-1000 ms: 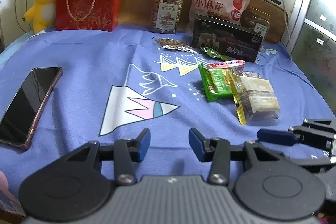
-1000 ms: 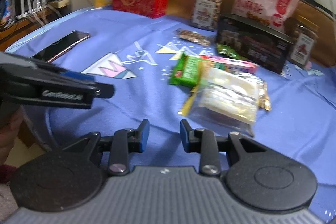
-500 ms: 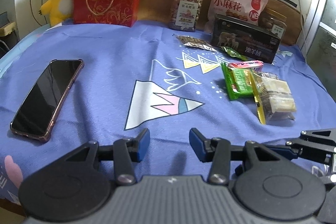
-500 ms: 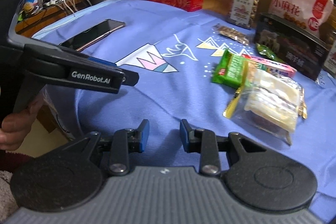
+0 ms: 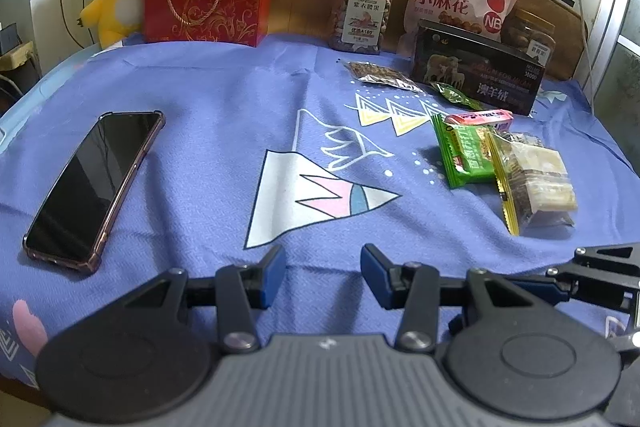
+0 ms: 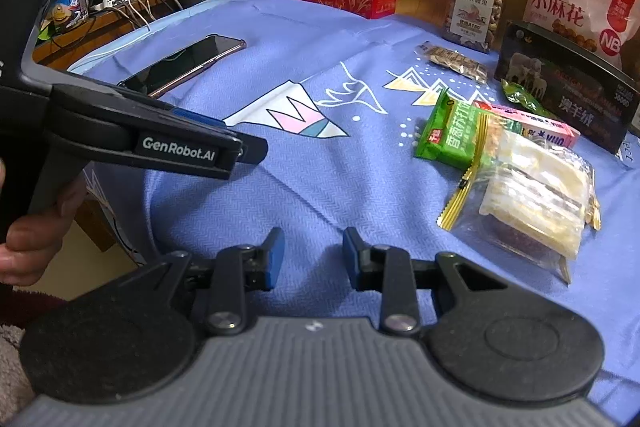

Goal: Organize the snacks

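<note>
Snacks lie ahead and to the right of both jaws, none of them touched yet. From the left: a phone [image 5: 94, 187] far left of the left gripper [image 5: 322, 275], whose jaws stand partly spread with nothing between. Right of them, well ahead, the green pack [image 5: 466, 155] lies touching the clear pack [image 5: 532, 183]. The right gripper [image 6: 310, 259] also has its jaws partly spread on nothing. I think the clear pack is slippery and may slide, and a careless reach may push the overlapping packs together or catch the cloth [image 5: 240, 99].
</note>
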A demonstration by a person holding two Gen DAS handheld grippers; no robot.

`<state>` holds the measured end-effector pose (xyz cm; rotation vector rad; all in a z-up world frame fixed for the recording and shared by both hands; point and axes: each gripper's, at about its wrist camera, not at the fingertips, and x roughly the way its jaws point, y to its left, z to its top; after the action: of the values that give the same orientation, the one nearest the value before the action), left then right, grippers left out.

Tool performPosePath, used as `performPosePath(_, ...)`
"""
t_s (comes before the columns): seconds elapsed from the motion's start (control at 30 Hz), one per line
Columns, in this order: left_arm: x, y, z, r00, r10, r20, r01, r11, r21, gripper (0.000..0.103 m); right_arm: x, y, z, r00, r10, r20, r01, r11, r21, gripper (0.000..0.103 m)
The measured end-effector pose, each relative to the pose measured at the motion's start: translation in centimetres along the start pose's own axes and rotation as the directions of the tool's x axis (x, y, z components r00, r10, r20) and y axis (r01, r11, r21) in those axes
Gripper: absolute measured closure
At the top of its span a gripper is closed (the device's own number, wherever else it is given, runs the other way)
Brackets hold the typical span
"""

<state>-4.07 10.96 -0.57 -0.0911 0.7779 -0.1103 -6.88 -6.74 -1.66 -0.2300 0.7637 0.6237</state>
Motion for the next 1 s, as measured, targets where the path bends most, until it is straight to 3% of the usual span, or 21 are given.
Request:
performPosePath(0.33,0.2,-0.2,0.1,1.0,0.007,-0.004,-0.007,1.0,0.004,0.061,-0.1,-0.7,-0.1,1.0,0.018,0.011,-0.018,1.0,0.007,0.067)
performPosePath(0.47,0.2,-0.5,0.7,0.999,-0.028,0.015,0.028,1.0,0.005,0.059,-1.5,-3.3,-0.8,0.995,0.028,0.096,-0.039,0.993,0.113,0.067)
performPosePath(0.57,0.4,-0.9,1.3,0.994,-0.107,0.031,0.107,0.994,0.005,0.056,-4.2,-6.8,-2.6,0.975,-0.024,0.222,-0.029,0.972,0.232,0.064)
performPosePath(0.63,0.6,-1.8,1.8,0.983,-0.176,0.045,0.175,0.984,0.024,0.053,-6.0,-8.4,-4.0,0.95,-0.107,0.293,0.024,0.962,0.273,0.05)
performPosePath(0.73,1.6,-3.5,2.7,0.954,-0.298,0.027,0.297,0.954,0.046,0.05,-7.2,-10.8,-5.6,0.922,-0.207,0.328,0.079,0.928,0.364,0.043)
performPosePath(0.87,4.0,-6.1,4.1,0.909,-0.414,-0.043,0.416,0.907,0.064,0.048,-6.6,-13.6,-6.1,0.935,-0.228,0.271,0.083,0.885,0.458,0.043)
performPosePath(1.0,6.3,-8.1,4.9,0.874,-0.471,-0.118,0.479,0.875,0.061,0.046,-5.1,-14.1,-5.6,0.956,-0.17,0.24,0.052,0.901,0.431,0.032)
